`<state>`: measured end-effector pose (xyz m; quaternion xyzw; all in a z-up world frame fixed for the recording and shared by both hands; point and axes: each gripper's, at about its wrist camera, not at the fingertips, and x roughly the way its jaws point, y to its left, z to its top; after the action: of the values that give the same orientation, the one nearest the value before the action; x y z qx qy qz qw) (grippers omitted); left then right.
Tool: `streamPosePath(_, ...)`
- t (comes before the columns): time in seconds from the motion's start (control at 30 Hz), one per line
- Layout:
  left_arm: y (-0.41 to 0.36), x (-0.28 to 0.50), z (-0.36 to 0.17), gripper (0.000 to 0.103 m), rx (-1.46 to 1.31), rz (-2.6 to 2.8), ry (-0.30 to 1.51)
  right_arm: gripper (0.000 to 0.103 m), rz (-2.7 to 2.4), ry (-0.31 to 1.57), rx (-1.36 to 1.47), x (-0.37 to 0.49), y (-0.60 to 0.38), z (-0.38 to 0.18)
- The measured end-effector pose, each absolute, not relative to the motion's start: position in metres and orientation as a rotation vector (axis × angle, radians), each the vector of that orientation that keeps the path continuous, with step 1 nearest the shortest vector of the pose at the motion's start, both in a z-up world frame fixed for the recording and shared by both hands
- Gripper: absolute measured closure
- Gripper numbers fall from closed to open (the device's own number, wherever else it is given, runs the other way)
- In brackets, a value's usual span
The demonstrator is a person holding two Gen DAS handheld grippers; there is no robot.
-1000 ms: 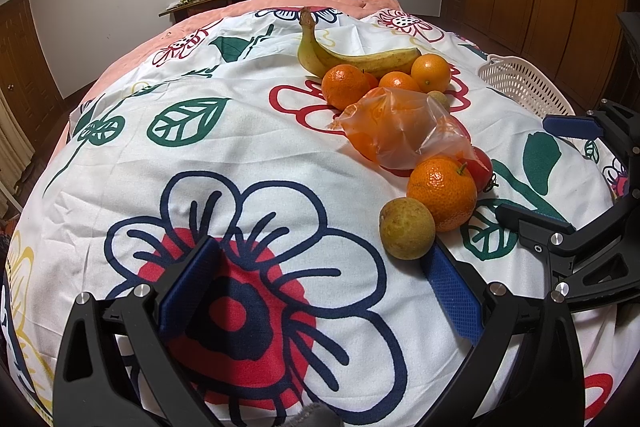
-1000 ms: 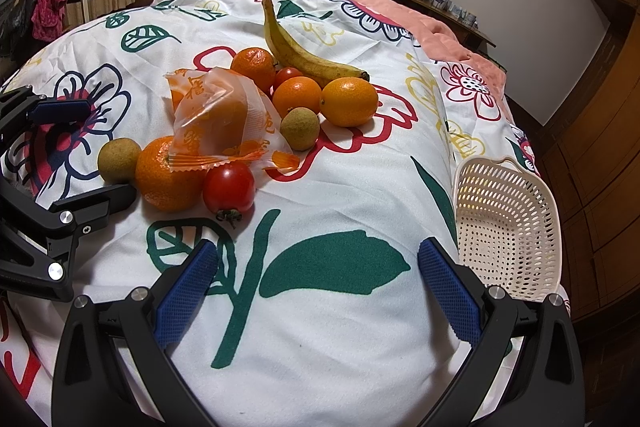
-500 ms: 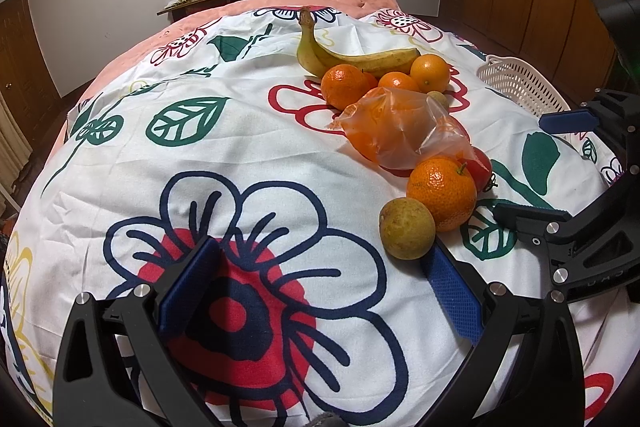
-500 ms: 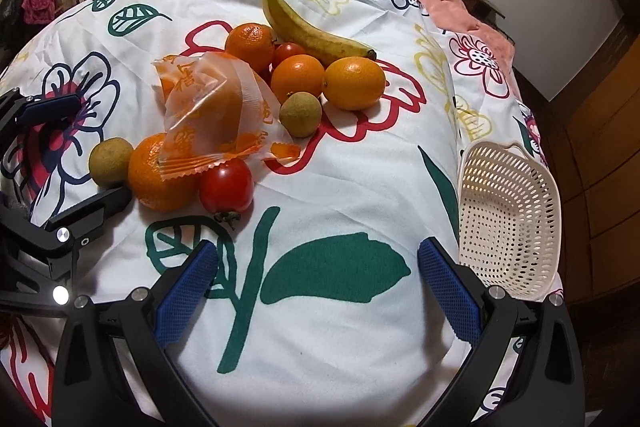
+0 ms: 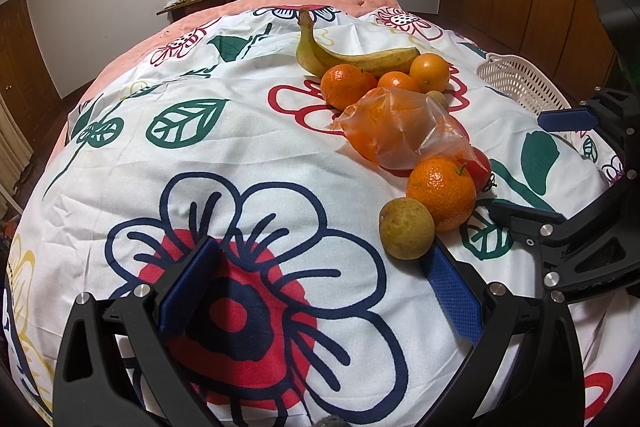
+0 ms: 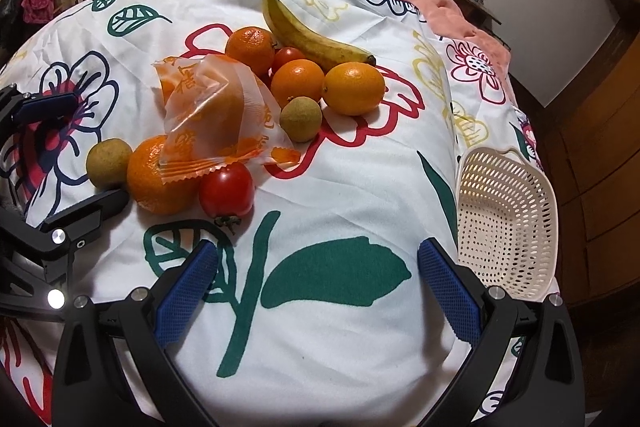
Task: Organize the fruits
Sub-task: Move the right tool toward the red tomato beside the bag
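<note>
Nearest to me, my left gripper (image 5: 318, 283) hangs low over the floral bedspread (image 5: 240, 155), spread wide and holding nothing; its right pad lies just beside the small brown-green fruit (image 5: 406, 229), which touches a mandarin (image 5: 441, 191). My right gripper (image 6: 318, 285) is likewise spread and unloaded, aimed over a green leaf print, with the tomato (image 6: 227, 190) just ahead to its left and the white perforated basket (image 6: 506, 223) at its right, no fruit in it. Farther on lie a bagged orange (image 6: 218, 117), more citrus, a second small brown fruit (image 6: 301, 119) and, farthest, the banana (image 6: 308, 33).

Hazards, as I judge them: round fruit may roll on the soft bedding if nudged by a pad; the crinkled bag may snag or drag neighbours; the tomato could bruise under a hard squeeze. Both grippers point forward, slightly downward, near each other.
</note>
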<state>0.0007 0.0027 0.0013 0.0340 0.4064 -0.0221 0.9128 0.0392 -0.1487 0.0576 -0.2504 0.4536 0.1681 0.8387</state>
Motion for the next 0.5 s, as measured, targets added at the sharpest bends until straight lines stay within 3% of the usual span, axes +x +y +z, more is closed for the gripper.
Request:
streamPosePath(0.23,0.002,-0.010,0.013,0.003,0.071,-0.059,0.809,0.005,0.404,0.954,-0.476,0.041,-0.157,0.062)
streamPosePath(0.5,-0.007,-0.022,0.026,0.020,0.099,-0.114,0.777,0.005,0.508,0.897,-0.314,0.034,-0.181,0.083)
